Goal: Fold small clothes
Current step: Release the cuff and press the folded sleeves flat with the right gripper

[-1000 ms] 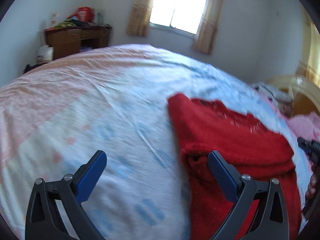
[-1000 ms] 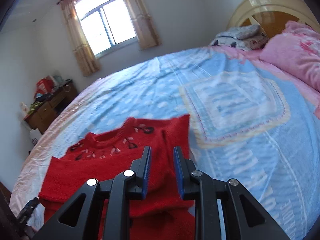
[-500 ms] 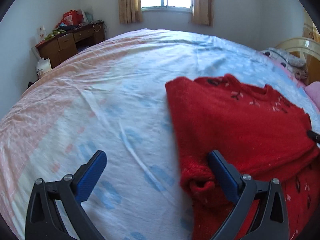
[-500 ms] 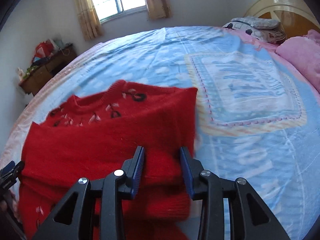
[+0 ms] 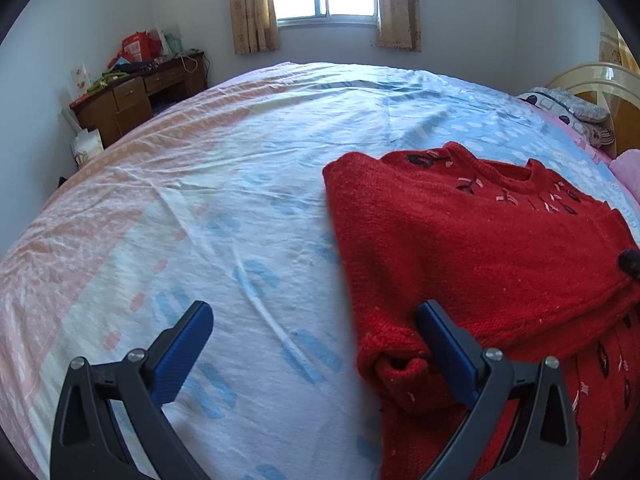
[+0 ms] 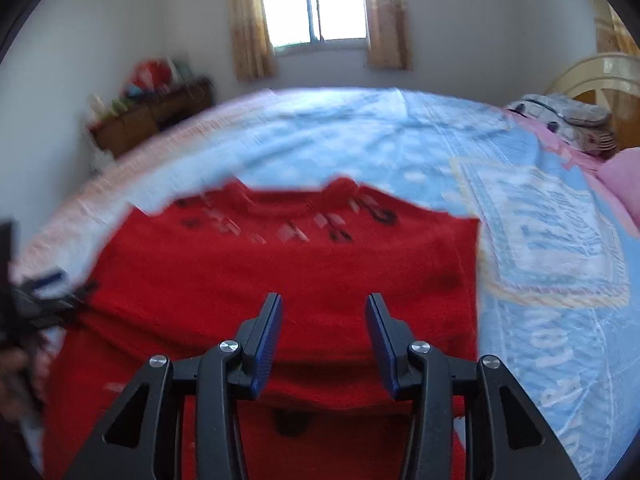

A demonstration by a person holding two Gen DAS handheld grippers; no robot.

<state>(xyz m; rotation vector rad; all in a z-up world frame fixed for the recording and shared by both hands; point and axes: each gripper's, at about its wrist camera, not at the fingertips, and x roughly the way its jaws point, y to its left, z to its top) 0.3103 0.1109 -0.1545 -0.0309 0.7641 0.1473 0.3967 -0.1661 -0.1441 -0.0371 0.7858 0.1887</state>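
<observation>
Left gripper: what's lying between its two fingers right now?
In the left wrist view, the left gripper stands open over mostly bare bed sheet; the red sweater folded edge bunches against its right-hand finger.

Almost no lettering can be made out here. The pale blue printed bedsheet [image 6: 540, 216] carries large white capital letters along its border, to the right of the red knitted sweater [image 6: 288, 280], but motion blur and lens curve leave them unreadable. A framed square panel on the same sheet, farther from the sweater toward the headboard, holds more blurred lettering. A red box [image 5: 138, 46] on the brown wooden desk [image 5: 132, 96] shows pale markings, too small to read.
</observation>
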